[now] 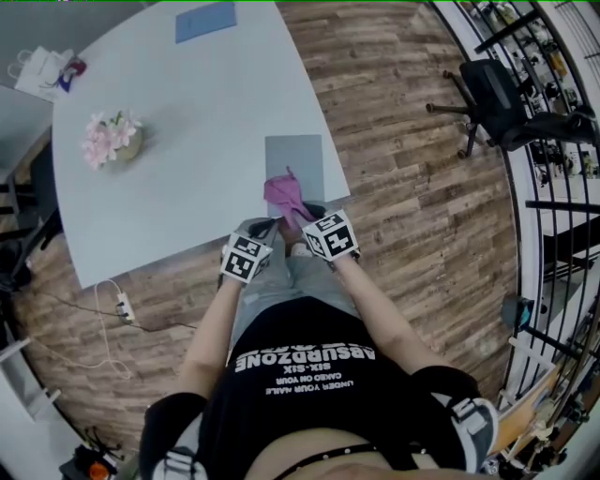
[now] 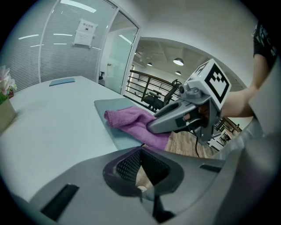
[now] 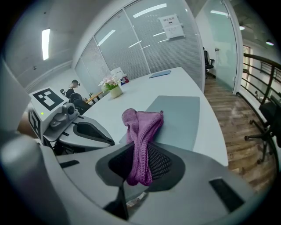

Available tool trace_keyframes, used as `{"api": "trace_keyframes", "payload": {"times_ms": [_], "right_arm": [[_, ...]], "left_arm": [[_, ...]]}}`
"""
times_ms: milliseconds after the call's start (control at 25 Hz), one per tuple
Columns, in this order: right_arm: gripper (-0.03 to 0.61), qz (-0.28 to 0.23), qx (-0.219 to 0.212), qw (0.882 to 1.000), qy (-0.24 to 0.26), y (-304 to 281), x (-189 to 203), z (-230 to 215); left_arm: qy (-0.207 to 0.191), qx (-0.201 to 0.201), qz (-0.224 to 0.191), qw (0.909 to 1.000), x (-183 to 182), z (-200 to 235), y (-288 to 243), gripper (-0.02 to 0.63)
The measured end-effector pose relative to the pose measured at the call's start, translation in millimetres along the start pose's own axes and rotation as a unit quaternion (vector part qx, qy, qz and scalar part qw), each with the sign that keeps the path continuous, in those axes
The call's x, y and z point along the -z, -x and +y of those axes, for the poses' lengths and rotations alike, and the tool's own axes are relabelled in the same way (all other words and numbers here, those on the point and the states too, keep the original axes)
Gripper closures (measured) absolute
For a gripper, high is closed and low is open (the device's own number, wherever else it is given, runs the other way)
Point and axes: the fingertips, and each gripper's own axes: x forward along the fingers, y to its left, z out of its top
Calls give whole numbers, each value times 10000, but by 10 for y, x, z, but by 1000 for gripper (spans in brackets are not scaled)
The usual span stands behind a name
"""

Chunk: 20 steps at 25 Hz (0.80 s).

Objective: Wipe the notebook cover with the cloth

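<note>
A grey notebook (image 1: 293, 159) lies flat at the near edge of the pale table (image 1: 187, 187). A purple cloth (image 1: 284, 195) rests bunched on the notebook's near end. My right gripper (image 1: 306, 218) is shut on the cloth; in the right gripper view the cloth (image 3: 139, 132) hangs pinched between the mesh pads (image 3: 159, 161), with the notebook (image 3: 175, 117) just beyond. My left gripper (image 1: 266, 229) hovers beside it at the table edge, shut with nothing in it. The left gripper view shows the cloth (image 2: 131, 122) on the notebook (image 2: 115, 107) under the right gripper (image 2: 153, 127).
A flower pot (image 1: 112, 139) stands on the table's left. A blue sheet (image 1: 205, 21) lies at the far edge and a white bag (image 1: 42, 67) at the far left. An office chair (image 1: 497, 94) stands on the wood floor, right. A power strip (image 1: 122, 305) lies below the table.
</note>
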Motion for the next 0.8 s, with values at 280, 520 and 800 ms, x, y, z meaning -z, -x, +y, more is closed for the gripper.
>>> {"api": "trace_keyframes", "payload": {"times_ms": [280, 520, 800], "right_arm": [[489, -73, 180, 9994, -272, 155, 126, -227], [489, -127, 329, 9985, -429, 266, 185, -383], [489, -204, 529, 9967, -577, 427, 271, -565]], "left_arm": [[-63, 28, 11, 10000, -33, -40, -34, 597], [-138, -76, 178, 9997, -17, 15, -68, 597], [-193, -106, 195, 9996, -88, 43, -103, 597]]}}
